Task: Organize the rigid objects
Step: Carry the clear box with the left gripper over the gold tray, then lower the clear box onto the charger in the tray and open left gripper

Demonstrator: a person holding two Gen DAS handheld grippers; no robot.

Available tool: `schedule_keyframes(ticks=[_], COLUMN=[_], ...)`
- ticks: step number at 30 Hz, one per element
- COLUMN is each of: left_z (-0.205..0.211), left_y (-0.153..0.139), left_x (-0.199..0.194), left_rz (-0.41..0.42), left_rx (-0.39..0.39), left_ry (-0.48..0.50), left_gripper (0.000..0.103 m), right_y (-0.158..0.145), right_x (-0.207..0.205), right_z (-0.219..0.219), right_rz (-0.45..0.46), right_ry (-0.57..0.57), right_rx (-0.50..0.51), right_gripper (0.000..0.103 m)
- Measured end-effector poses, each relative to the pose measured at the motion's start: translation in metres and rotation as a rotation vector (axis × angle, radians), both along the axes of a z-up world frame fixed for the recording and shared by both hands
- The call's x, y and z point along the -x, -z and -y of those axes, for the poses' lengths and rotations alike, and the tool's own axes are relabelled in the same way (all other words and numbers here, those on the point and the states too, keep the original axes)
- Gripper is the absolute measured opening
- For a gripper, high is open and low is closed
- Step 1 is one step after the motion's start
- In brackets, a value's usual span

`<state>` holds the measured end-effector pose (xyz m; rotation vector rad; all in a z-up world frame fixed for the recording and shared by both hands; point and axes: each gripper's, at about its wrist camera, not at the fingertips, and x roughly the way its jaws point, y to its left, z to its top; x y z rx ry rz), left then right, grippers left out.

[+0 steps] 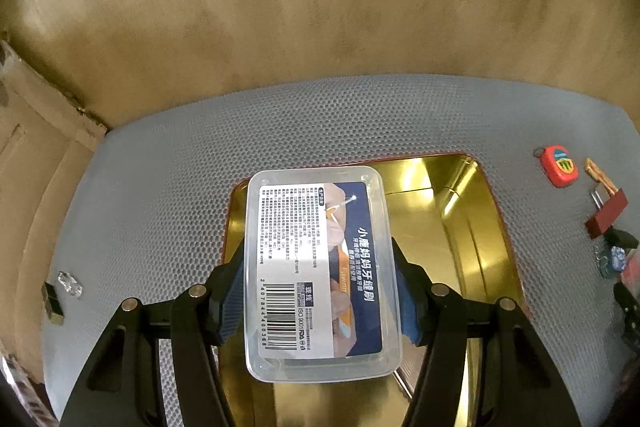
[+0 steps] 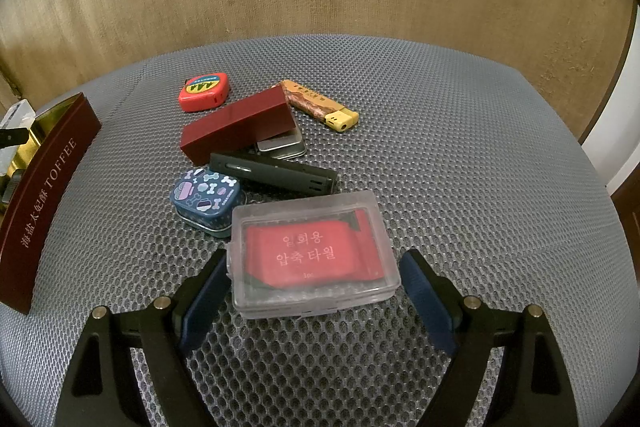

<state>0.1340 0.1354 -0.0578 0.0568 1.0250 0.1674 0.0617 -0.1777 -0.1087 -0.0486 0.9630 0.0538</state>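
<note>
The left claw (image 1: 320,291) was clenched on a clear plastic box (image 1: 320,275) with a printed label, held above the open gold-lined tin (image 1: 460,227), hiding much of the tin's floor. The right claw (image 2: 316,303) stood released, its pads apart from a clear case (image 2: 312,255) of red packets lying between them on the grey mesh table (image 2: 460,147). Behind lay a patterned blue tin (image 2: 206,201), a dark flat device (image 2: 276,173), a maroon block (image 2: 240,129) half covering a silver tin (image 2: 282,145), a lighter (image 2: 320,103) and a red tape measure (image 2: 204,91).
</note>
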Motion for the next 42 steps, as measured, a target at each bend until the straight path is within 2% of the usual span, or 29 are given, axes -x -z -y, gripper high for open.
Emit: schedule_keyframes(ticks=[11,29,34,42], left_z=[-0.006,-0.009,-0.011,-0.002], left_y=[0.017,0.028,0.024,0.008], left_x=[-0.016,-0.025,-0.020,0.002], left_rz=[-0.041,-0.083,-0.054,-0.009], left_rx=[-0.030,0.002,0.014,0.012], left_ry=[-0.006,-0.027,-0.023,0.020], left_gripper=[0.058,0.060,0.067,0.070], right_y=[0.000,0.000,0.000,0.000], right_x=[0.000,0.000,0.000,0.000], right_z=[0.000,0.000,0.000,0.000], right_rz=[0.000,0.000,0.000,0.000], right_ry=[0.000,0.001,0.001,0.001], right_rx=[0.000,0.000,0.000,0.000], right_gripper=[0.088,0.088,0.088,0.088])
